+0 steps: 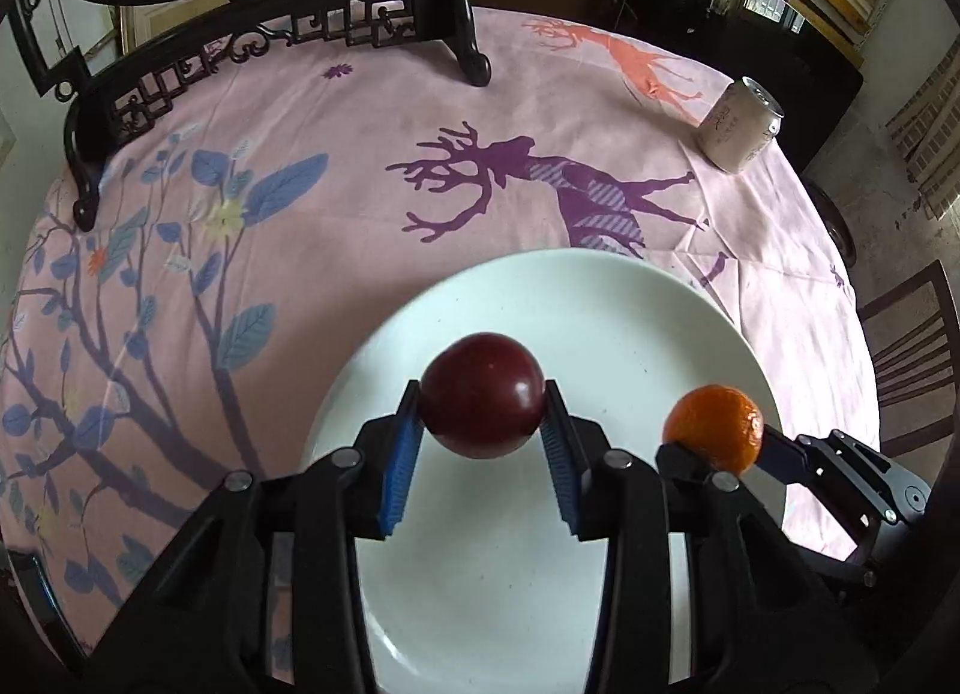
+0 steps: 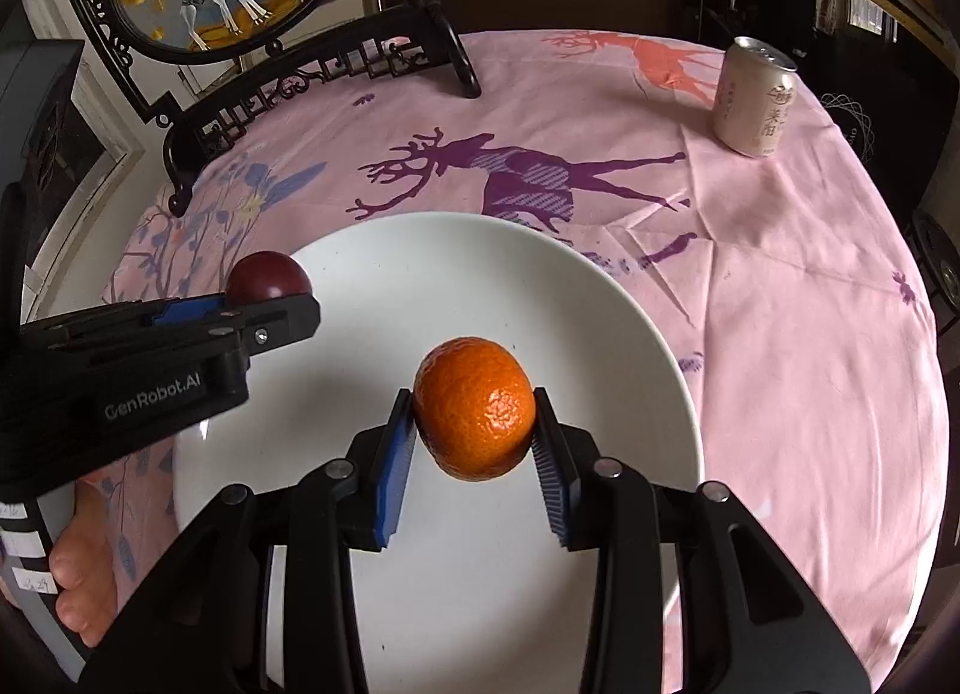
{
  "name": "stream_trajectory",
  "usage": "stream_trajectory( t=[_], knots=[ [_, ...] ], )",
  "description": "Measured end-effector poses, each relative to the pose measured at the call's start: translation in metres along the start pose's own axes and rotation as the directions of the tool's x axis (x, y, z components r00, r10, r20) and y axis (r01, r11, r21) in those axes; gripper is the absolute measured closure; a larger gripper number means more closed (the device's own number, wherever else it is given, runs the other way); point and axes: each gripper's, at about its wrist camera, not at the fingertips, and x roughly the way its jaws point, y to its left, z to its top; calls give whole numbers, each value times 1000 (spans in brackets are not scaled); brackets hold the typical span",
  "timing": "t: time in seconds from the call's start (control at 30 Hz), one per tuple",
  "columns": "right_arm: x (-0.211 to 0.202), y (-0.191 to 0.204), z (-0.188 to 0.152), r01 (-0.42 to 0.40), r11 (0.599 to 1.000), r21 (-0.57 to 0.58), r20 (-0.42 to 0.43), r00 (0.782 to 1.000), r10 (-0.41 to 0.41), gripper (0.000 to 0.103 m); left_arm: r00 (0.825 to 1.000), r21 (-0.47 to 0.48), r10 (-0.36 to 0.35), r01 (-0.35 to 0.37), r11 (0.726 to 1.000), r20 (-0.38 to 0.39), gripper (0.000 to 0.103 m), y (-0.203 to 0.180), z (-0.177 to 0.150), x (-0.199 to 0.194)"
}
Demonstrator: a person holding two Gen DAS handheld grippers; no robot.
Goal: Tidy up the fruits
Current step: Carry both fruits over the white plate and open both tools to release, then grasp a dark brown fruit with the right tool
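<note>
My left gripper (image 1: 483, 406) is shut on a dark red plum (image 1: 483, 394) and holds it above the left part of a white plate (image 1: 600, 298). My right gripper (image 2: 474, 424) is shut on an orange mandarin (image 2: 474, 415) and holds it above the middle of the same plate (image 2: 420, 250). In the left wrist view the mandarin (image 1: 714, 424) and the right gripper show at the right. In the right wrist view the left gripper (image 2: 264, 304) with the plum (image 2: 267, 277) shows at the left, over the plate's rim.
The plate lies on a round table under a pink deer-print cloth (image 1: 360, 154). A pale drink can (image 1: 741, 124) stands at the far right, also in the right wrist view (image 2: 756, 97). A black carved stand (image 1: 270, 40) holding an oval picture stands at the back left. A wooden chair (image 1: 918, 346) is at the right.
</note>
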Motion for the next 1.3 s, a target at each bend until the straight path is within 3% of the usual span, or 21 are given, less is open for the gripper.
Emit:
stream_trajectory(
  t=[0.13,0.2,0.23,0.27,0.37,0.47,0.53,0.6,0.67,0.77,0.97,1.13,1.3],
  knots=[
    [15,-1,11,12,1000,-26,-9,1000,-12,61,1000,13,-16,16,1000,-20,61,-5,11,13],
    [12,0,12,41,999,-36,17,999,-40,42,1000,17,-9,9,1000,7,44,-6,15,8],
    [7,0,11,63,997,-41,36,997,-61,42,999,17,-11,11,1000,33,29,-6,15,1],
    [-1,1,9,78,996,-49,43,996,-76,42,998,18,-18,17,1000,63,23,-4,14,-10],
    [-38,4,-5,99,994,-50,67,993,-96,42,991,37,-20,15,999,134,19,3,-1,-50],
    [-82,13,-45,113,992,-48,103,989,-107,41,981,18,-9,6,1000,196,11,20,-45,-96],
    [-105,22,-84,114,992,-50,120,987,-107,37,971,16,43,-48,999,233,9,26,-89,-119],
    [-119,33,-126,115,992,-48,143,984,-107,26,962,10,71,-77,997,264,6,32,-136,-133],
    [-130,44,-161,149,988,-47,181,974,-139,18,963,6,52,-56,998,264,6,37,-180,-139],
    [-148,54,-195,198,980,-24,229,955,-188,18,964,-40,38,-29,999,263,6,51,-229,-144],
    [-179,61,-229,191,982,14,275,943,-187,17,960,-21,68,-65,998,271,6,52,-275,-155],
    [-187,62,-246,200,979,26,275,941,-200,17,957,11,71,-77,997,281,6,46,-293,-162],
    [-180,60,-262,213,977,18,244,947,-211,17,964,49,57,-73,996,258,6,43,-308,-162]
  ],
)
